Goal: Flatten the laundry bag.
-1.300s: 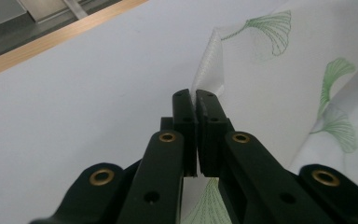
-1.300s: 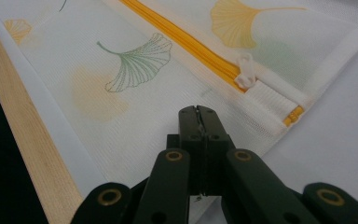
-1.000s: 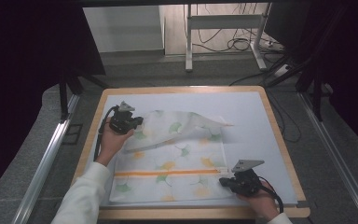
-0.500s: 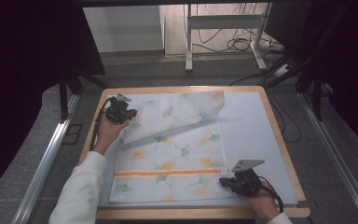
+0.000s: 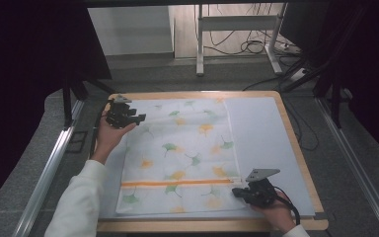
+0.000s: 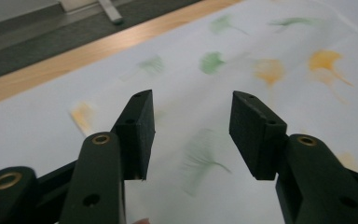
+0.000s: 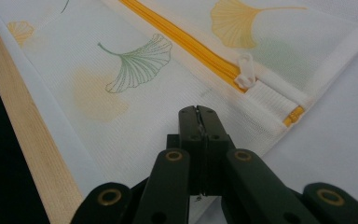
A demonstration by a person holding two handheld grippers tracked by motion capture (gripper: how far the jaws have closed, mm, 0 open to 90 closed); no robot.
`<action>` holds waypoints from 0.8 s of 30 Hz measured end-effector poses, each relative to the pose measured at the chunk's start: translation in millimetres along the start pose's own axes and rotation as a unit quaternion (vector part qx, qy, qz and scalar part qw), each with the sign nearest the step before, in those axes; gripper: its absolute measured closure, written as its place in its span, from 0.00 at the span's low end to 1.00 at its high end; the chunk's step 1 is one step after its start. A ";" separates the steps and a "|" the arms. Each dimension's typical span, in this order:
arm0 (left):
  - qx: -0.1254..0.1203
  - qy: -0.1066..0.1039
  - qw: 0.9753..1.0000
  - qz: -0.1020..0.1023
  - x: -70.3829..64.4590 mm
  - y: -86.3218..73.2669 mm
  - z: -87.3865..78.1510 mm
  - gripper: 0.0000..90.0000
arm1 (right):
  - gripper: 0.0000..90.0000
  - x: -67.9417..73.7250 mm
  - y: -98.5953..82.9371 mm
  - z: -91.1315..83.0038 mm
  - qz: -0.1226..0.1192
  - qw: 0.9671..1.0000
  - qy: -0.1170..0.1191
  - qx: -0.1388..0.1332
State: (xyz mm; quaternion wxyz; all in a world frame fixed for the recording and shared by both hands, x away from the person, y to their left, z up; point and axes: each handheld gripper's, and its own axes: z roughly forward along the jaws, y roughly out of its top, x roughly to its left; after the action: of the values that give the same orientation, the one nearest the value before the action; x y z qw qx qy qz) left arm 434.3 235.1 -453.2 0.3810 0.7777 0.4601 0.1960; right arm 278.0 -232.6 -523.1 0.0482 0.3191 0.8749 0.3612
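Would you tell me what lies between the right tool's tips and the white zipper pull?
Bare leaf-print bag fabric separates the right tool from the zipper pull, seen in the right gripper view.

Nothing to read here, honestly. The cloth bag I'm working on only has printed ginkgo leaves and an orange zipper, no label or brand. My tongs and the desk carry no lettering or numbers either.

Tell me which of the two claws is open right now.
The left claw, over the far-left corner of the leaf-print bag, is open with jaws spread apart. The right claw, by the orange zipper, is shut.
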 end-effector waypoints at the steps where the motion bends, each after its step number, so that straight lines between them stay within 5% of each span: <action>1: 0.003 -0.008 1.000 0.003 -4.1 -1.6 0.0 0.54 | 0.99 0.5 0.0 0.0 0.000 1.000 -0.001 0.000; 7: 0.014 -0.053 0.998 0.017 -28.2 -17.4 3.8 0.53 | 0.99 0.2 -0.1 0.1 0.000 1.000 -0.001 0.000; 24: 0.035 -0.111 0.993 0.034 -84.2 -67.2 -7.0 0.48 | 0.99 1.3 -0.3 -0.1 -0.003 1.000 -0.005 -0.001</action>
State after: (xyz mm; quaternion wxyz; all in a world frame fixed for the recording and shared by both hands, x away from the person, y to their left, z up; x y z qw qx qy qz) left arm 349.6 184.4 -496.8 0.3957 0.8223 0.3951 0.1052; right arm 276.8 -232.1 -523.0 0.0536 0.3185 0.8752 0.3601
